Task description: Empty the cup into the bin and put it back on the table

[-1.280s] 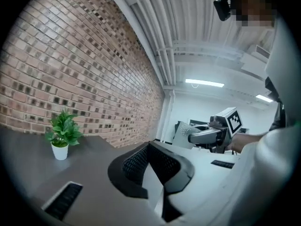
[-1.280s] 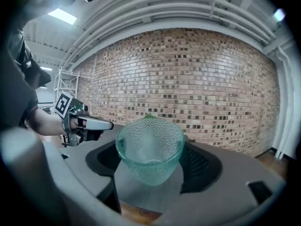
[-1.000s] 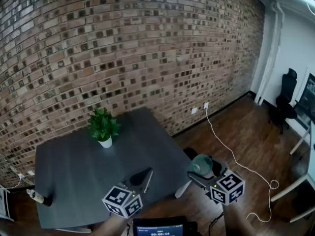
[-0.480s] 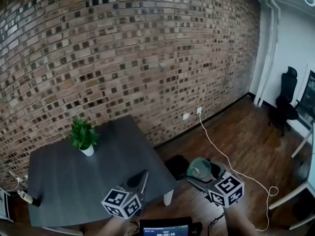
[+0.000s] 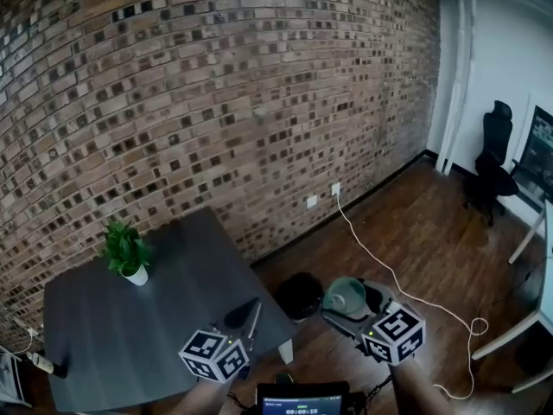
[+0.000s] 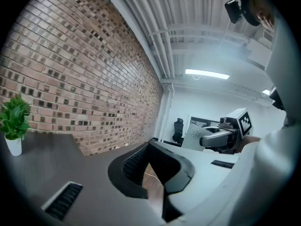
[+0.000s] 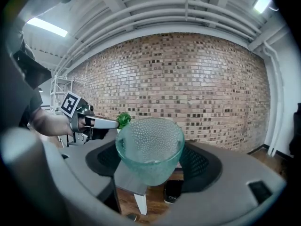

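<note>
Brick-walled room, right gripper pinches the bumpy green glass cup by its sides over the floor near the bin, left gripper pressed together, empty; cup likely rigid, fragile, slick, best held mid-wall

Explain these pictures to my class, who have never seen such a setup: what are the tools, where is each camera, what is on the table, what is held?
No robot here: a person holds a two-jaw gripper in each hand. One picture comes from a camera on the person's head, looking down; the other two come from cameras riding on the grippers. The left gripper is shut and empty. The right gripper grips a green glass cup. On the dark table stands a potted plant. A black bin sits on the floor beside it.
</note>
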{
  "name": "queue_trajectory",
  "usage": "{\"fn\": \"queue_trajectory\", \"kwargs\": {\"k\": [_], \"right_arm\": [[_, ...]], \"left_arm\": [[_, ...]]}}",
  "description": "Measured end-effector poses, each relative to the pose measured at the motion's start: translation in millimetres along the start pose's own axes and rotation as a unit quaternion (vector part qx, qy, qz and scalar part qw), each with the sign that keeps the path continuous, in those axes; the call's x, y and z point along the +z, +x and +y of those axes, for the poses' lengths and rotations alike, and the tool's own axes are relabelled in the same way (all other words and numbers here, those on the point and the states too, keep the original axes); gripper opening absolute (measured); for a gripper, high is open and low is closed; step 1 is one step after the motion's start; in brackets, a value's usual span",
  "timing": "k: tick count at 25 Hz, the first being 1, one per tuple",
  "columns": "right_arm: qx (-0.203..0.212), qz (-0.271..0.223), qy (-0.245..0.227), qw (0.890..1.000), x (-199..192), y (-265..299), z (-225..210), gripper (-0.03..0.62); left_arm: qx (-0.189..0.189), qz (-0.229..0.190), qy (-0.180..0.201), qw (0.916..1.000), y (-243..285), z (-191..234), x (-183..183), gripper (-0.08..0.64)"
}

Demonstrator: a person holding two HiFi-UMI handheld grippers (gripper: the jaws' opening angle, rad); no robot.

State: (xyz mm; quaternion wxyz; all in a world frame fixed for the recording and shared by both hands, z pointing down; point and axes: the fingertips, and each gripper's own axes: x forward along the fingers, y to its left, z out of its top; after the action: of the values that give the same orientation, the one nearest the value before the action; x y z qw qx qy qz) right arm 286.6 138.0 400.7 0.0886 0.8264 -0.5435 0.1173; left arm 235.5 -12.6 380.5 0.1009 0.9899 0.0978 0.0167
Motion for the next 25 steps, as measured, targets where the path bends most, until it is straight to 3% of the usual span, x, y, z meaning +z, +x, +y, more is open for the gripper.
{"fn": "queue_trajectory", "kwargs": {"k": [3,7,13,21,25], "right_arm": [[-0.008,0.002,0.001,1.000,3,7,-19,0.385],[-0.010,0.001,0.000,1.000,13,33,-46,0.385],[-0.006,0.001,0.005,1.000,30,84,-87,0.385],[0.011,0.012,0.017,1.000,46,153,-138,0.385],[0.027,0.019,0.009,0.999,52,181,-160,0.385]], "left_arm": [[-0.007,-0.002,0.003,1.0000,24,3,-1,0.008],[-0.016,-0.008,0.039,0.9991,56,16,12,0.008],[-0.020,-0.006,0.022,0.9995,102,57,19,0.008],[0.009,0.005,0.019,0.9998,133,108,23,0.008],[0.046,0.003,0.020,0.9987,141,130,26,0.008]]}}
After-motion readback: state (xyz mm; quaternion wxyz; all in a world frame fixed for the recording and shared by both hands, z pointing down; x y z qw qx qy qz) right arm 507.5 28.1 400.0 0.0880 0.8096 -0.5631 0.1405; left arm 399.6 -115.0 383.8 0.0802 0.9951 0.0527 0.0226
